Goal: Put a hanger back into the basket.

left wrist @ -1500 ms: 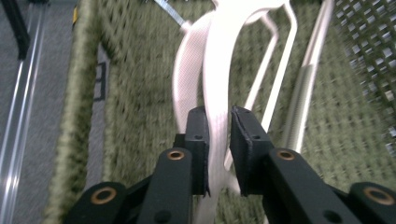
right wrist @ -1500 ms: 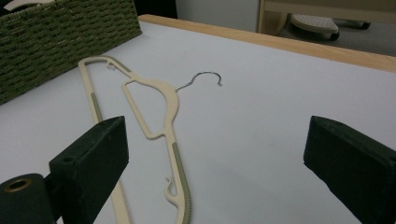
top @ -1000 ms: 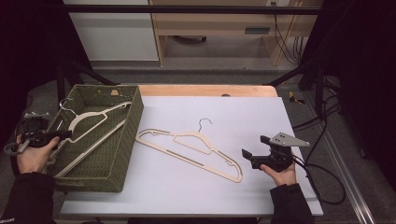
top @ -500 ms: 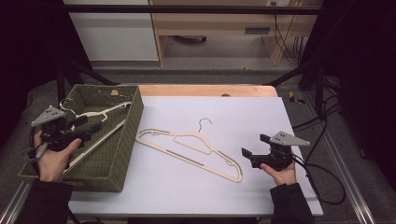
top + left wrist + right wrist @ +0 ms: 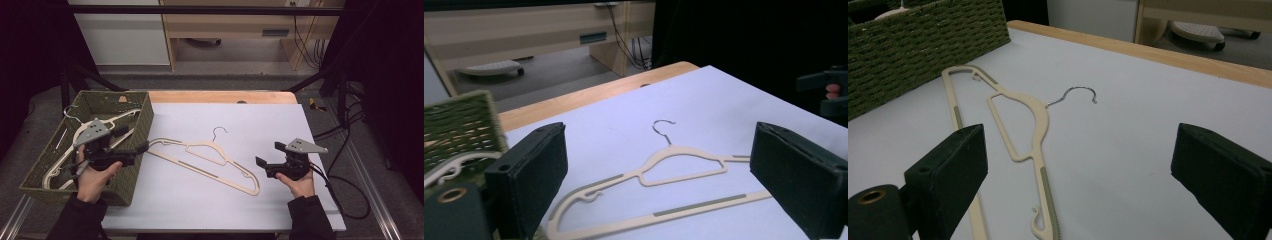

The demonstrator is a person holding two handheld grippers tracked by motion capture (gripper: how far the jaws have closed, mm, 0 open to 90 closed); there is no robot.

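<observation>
The left gripper [image 5: 131,151] sits over the near corner of the woven basket [image 5: 35,172], its fingers [image 5: 531,175] wide apart with nothing between them; they have just been opening. They point straight out across the table [image 5: 250,125] at the cream hanger [image 5: 210,160], which lies flat just ahead of them, its near shoulder close to the basket wall and its metal hook [image 5: 218,131] turned toward the far edge. That reads as the hand lining up for the next pick. Behind those fingers, cream hangers in the basket [image 5: 75,145] lie loosely stacked, so the sorting looks partly done. Over on the other side, the right gripper [image 5: 267,160] waits low by the hanger's far end, fingers [image 5: 948,170] spread and empty too, the bar running toward them. It seems parked there to steady or lift that end if needed.
</observation>
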